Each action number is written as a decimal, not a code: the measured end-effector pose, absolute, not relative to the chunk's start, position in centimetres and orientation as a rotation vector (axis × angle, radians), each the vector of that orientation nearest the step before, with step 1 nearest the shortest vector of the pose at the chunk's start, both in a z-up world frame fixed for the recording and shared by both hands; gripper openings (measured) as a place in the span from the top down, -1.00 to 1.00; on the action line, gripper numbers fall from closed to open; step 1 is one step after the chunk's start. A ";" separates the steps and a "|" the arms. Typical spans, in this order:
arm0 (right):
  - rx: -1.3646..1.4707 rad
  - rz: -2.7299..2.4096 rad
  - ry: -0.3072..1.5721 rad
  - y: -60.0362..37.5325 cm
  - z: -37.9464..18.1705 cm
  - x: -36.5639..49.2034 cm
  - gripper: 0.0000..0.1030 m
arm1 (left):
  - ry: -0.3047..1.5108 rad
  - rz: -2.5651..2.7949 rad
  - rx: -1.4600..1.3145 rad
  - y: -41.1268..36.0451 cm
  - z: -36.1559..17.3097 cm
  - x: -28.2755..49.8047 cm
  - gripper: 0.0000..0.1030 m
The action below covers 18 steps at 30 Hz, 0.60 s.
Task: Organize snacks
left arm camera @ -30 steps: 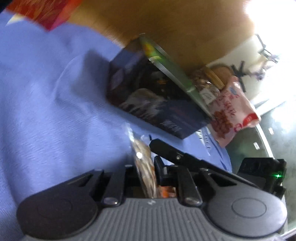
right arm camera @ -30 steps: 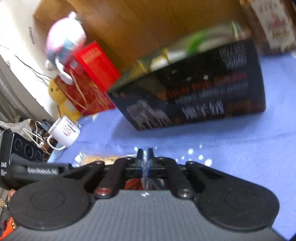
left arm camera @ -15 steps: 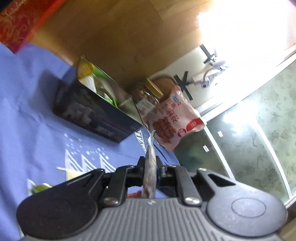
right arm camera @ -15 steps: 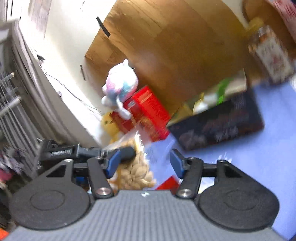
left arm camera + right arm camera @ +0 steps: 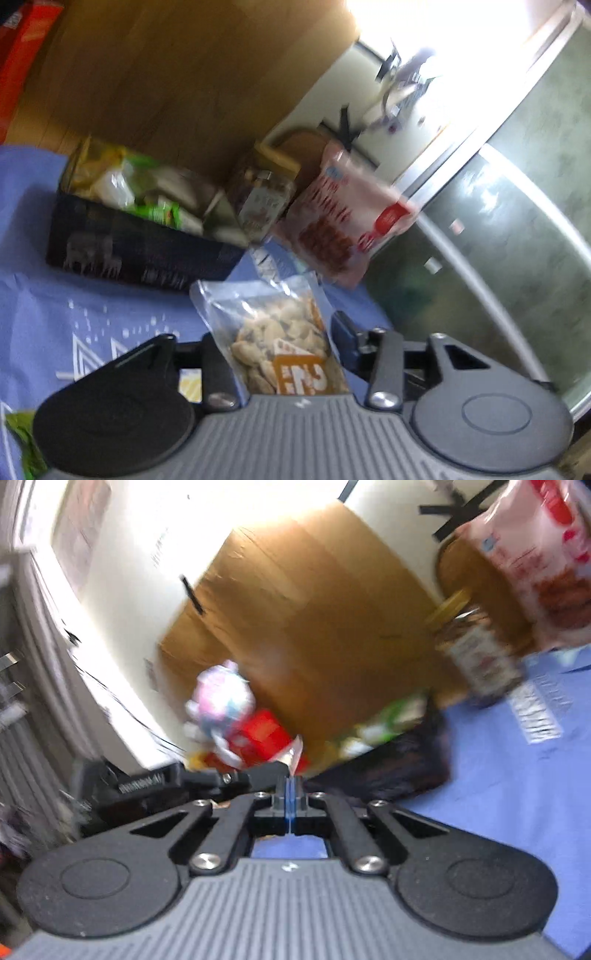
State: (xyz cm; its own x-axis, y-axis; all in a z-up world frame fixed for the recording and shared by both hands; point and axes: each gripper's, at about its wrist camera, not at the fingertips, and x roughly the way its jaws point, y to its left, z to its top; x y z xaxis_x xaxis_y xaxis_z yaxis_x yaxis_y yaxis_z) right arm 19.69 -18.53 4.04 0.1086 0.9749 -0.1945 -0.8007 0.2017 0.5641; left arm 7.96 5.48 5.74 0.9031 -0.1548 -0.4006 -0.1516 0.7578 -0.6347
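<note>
Blue-clothed surface [image 5: 110, 295], dark snack box [image 5: 140, 254] at the back against brown cardboard. Left view: left tongs [image 5: 273, 343] opening, clear nut packet [image 5: 280, 339] between the jaws, just short of the box. Right view: right tongs [image 5: 290, 794] pinched shut on a thin wrapper edge [image 5: 293, 755]. Likely mid-handover; next, carry to box.

Blue tablecloth [image 5: 110, 306] is covering the surface, with a dark snack box [image 5: 140, 243], nut jar [image 5: 262, 199] and pink snack bag [image 5: 343, 218] sitting on it.
</note>
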 end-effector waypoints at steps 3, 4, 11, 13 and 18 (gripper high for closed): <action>0.314 1.261 0.668 -20.0 1.4 19.1 0.94 | 0.549 -0.017 -0.733 4.4 2.9 9.0 0.13; 0.301 1.238 0.700 -20.3 0.2 18.9 0.94 | 0.582 -0.017 -0.738 4.0 1.8 9.3 0.13; 0.297 1.190 0.840 -21.4 -3.8 19.1 0.82 | 0.657 -0.027 -0.784 3.5 -2.0 8.3 0.04; 0.293 1.200 0.844 -21.1 -3.8 19.1 0.81 | 0.640 -0.007 -0.793 4.0 -1.7 7.5 -0.08; 0.289 1.216 0.862 -21.1 -4.1 19.0 0.70 | 0.625 0.004 -0.829 5.5 -1.6 5.3 -0.11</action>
